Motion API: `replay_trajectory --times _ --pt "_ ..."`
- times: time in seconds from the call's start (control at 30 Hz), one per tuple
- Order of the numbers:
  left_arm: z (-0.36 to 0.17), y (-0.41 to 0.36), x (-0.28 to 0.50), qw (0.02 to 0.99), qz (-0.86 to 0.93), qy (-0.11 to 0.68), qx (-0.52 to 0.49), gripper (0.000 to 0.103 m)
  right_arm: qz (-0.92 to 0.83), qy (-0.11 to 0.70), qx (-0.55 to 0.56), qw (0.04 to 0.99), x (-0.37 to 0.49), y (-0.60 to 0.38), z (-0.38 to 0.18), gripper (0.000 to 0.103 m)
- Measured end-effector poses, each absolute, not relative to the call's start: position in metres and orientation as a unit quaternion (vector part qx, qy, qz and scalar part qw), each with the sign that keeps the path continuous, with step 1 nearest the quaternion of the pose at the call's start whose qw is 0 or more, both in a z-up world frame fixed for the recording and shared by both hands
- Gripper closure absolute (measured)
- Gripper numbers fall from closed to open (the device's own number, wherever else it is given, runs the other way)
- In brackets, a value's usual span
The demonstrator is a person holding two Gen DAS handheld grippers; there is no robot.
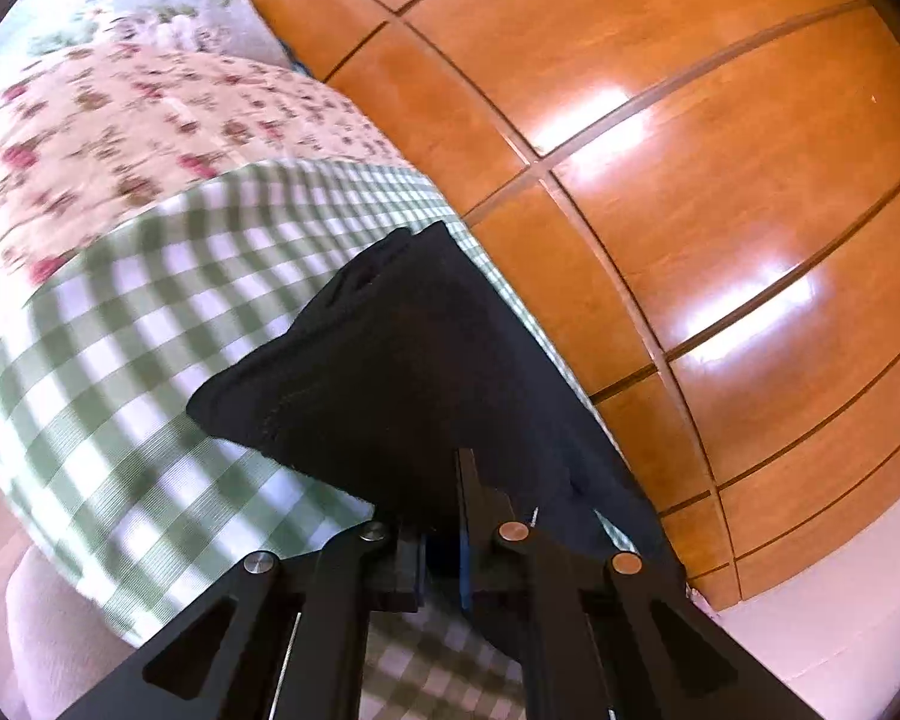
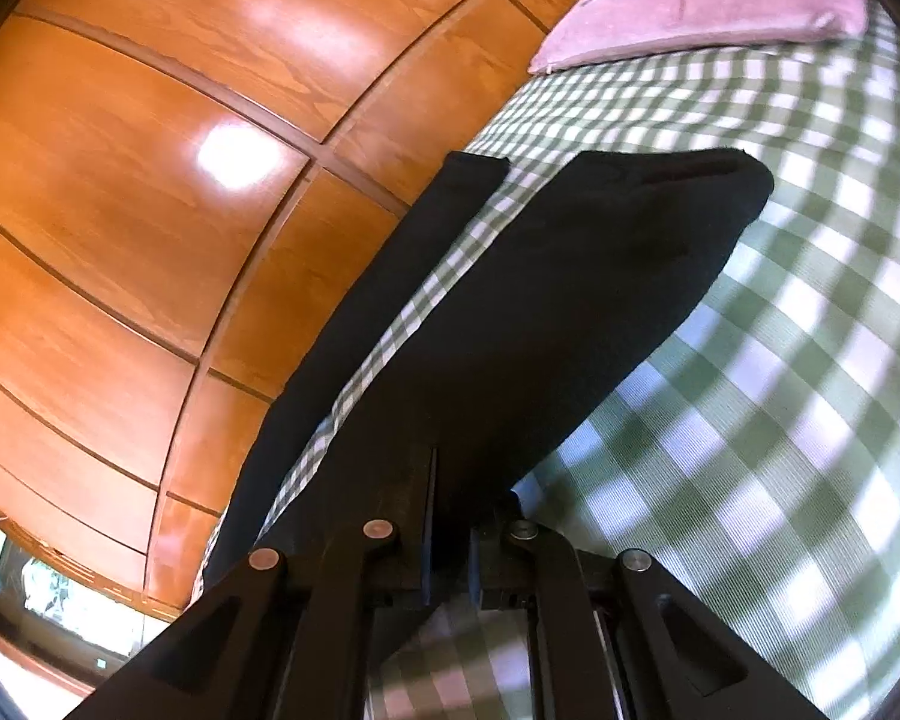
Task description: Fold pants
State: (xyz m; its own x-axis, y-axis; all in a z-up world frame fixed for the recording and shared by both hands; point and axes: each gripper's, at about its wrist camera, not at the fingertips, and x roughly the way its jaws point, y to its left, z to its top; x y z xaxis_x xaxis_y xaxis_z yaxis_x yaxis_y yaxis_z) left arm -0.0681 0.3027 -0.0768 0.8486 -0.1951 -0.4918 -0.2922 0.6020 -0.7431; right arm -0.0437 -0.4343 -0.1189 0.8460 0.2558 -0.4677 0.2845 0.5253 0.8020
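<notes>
No brand, label or legible writing appears in either view. The pants are black, of a soft matt cloth, lying on a bed sheet of green-and-white gingham with a fine ribbed weave.

In the left wrist view the left gripper is clenched on a bunched fold of the pants, which spreads away toward 12 o'clock in a rough triangle. In the right wrist view the right gripper is clamped on the pants, one long leg running toward 1 o'clock and a narrower strip toward 12 o'clock.

A floral quilt lies at 10 o'clock, a pink pillow at 1 o'clock. Glossy orange wood panelling, grooved into rectangles, borders the bed.
</notes>
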Motion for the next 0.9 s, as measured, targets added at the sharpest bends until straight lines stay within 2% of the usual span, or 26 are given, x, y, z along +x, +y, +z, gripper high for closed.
replay_trajectory --times 0.4,0.5,0.53,0.57,0.67,0.8,0.9 --pt "-0.116 0.297 -0.077 0.840 0.068 0.311 -0.439 0.095 -0.023 0.289 0.503 0.815 -0.063 -0.432 -0.136 0.095" --pt "-0.116 0.298 -0.081 0.839 0.070 0.307 -0.443 0.090 -0.033 0.296 0.489 0.820 -0.065 -0.431 -0.130 0.095" --pt "-0.113 0.298 -0.086 0.839 0.076 0.304 -0.445 0.084 -0.037 0.299 0.483 0.822 -0.067 -0.430 -0.129 0.092" --pt "-0.112 0.299 -0.088 0.839 0.080 0.301 -0.447 0.077 -0.049 0.304 0.470 0.827 -0.068 -0.429 -0.125 0.089" --pt "-0.101 0.308 -0.111 0.838 0.112 0.268 -0.463 0.071 -0.099 0.311 0.425 0.844 -0.074 -0.425 -0.109 0.083" --pt "-0.078 0.320 -0.133 0.848 0.160 0.224 -0.453 0.069 -0.183 0.274 0.322 0.888 -0.083 -0.410 -0.069 0.079" --pt "-0.061 0.324 -0.128 0.856 0.157 0.214 -0.444 0.067 -0.182 0.248 0.258 0.916 -0.073 -0.394 -0.042 0.077"
